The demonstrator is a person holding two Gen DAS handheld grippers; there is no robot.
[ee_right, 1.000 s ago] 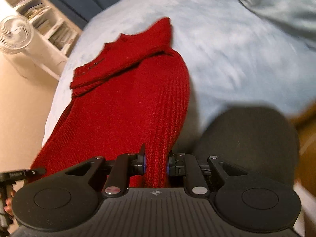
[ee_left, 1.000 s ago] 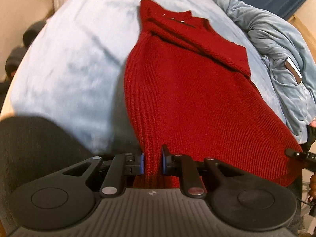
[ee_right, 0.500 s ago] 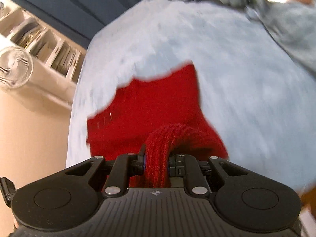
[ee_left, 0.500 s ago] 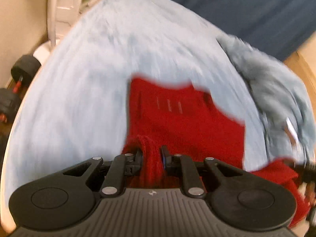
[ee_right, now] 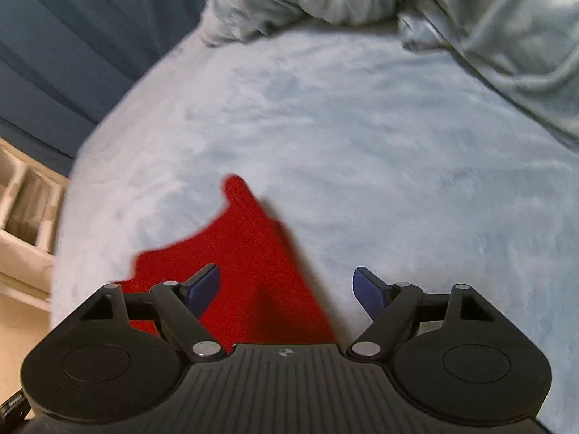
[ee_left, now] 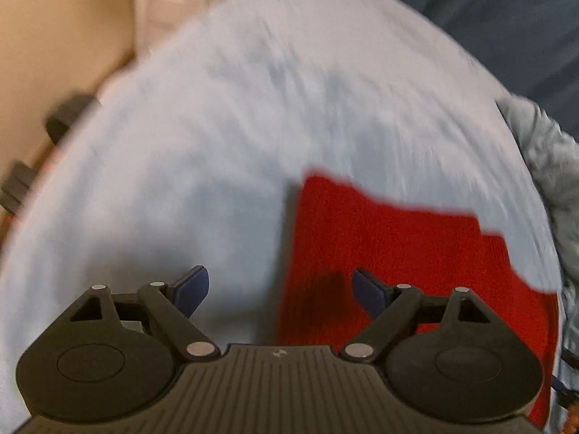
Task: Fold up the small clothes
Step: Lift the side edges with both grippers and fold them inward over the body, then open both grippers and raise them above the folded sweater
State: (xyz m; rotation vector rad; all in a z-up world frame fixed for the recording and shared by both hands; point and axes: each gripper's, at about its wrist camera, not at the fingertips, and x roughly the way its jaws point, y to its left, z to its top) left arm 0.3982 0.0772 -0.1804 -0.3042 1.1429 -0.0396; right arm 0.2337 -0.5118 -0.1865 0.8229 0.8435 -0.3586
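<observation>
While both grippers point down at the bed, the red knitted sweater (ee_left: 398, 260) lies flat on the light blue fleece blanket (ee_left: 253, 126) that covers the mattress. It looks folded over on itself, with a stepped upper edge in the left wrist view, but the picture is blurred and the knit detail cannot be made out.

In the left wrist view, the left gripper (ee_left: 280, 289) has its jaws opening. Its blue fingertips (ee_left: 193, 287) stand wide apart and press on nothing. One fingertip is over the bare blanket, the other over the red cloth, and the left edge of the sweater runs between them.

In the right wrist view, the right gripper (ee_right: 286, 287) also has its jaws opening, with the blue fingertips (ee_right: 369, 289) spread wide. The right corner of the sweater (ee_right: 246, 271) lies below and between them, and the pads do not pinch it. A narrow red tip sticks out toward the far side of the bed.

At the far right of the bed, a crumpled grey-blue blanket (ee_right: 470, 18) is heaped, well apart from the sweater. Dark blue curtains (ee_right: 72, 36) hang behind the bed.
</observation>
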